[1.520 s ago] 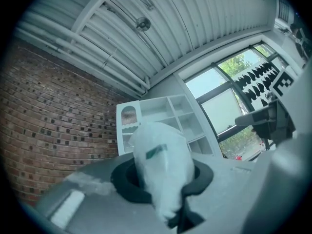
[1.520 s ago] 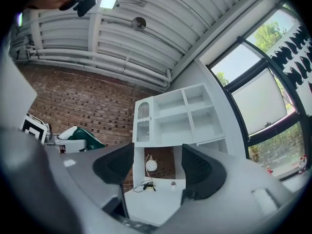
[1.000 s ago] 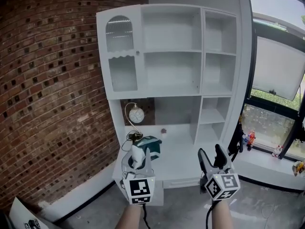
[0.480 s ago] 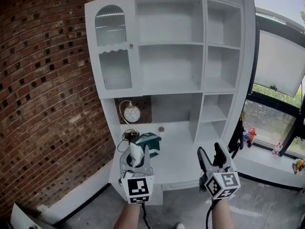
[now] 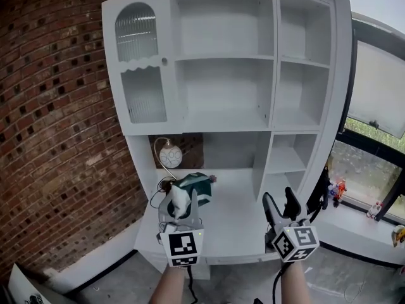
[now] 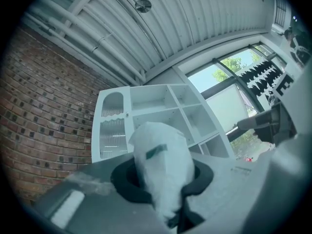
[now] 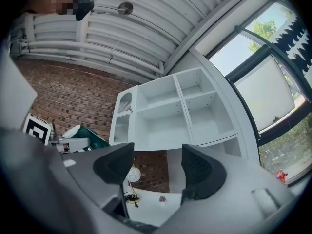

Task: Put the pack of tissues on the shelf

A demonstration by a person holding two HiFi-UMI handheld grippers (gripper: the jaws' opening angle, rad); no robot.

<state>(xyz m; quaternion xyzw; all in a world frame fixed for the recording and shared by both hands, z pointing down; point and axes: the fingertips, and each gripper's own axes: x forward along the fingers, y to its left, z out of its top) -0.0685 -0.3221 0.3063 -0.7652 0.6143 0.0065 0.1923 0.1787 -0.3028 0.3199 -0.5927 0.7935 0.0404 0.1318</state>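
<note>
Fingers (image 6: pixel 124 184) of the left gripper (image 6: pixel 163 179) are drawn in part-way and clamp the pack of tissues (image 6: pixel 161 165) from both sides, the 2 black pads pressing into its soft wrapper. In the left gripper view the pack fills the gap and rises out past the jaw tips. It looks pale there, with 1 short dark stripe across it.

In the head view the left gripper (image 5: pixel 181 202) holds the pack of tissues (image 5: pixel 193 187) by its white end, with the green end ahead. The long axis runs along the jaws, away from the person and toward the white shelf unit (image 5: pixel 274 56), leaning a little to the right. The pack is in the air in front of the unit's low counter, on its left side, and lies in none of the compartments.

The right gripper (image 5: pixel 281 206) is beside the left one, well apart from the pack. Its jaws stand wide, and in the right gripper view (image 7: pixel 158 167) only the shelf unit shows between them.

Behind the pack, a small round white piece on a curved stand (image 5: pixel 169 156) sits at the back of the counter. A brick wall (image 5: pixel 57 106) is at the left and a window (image 5: pixel 380 100) at the right.
</note>
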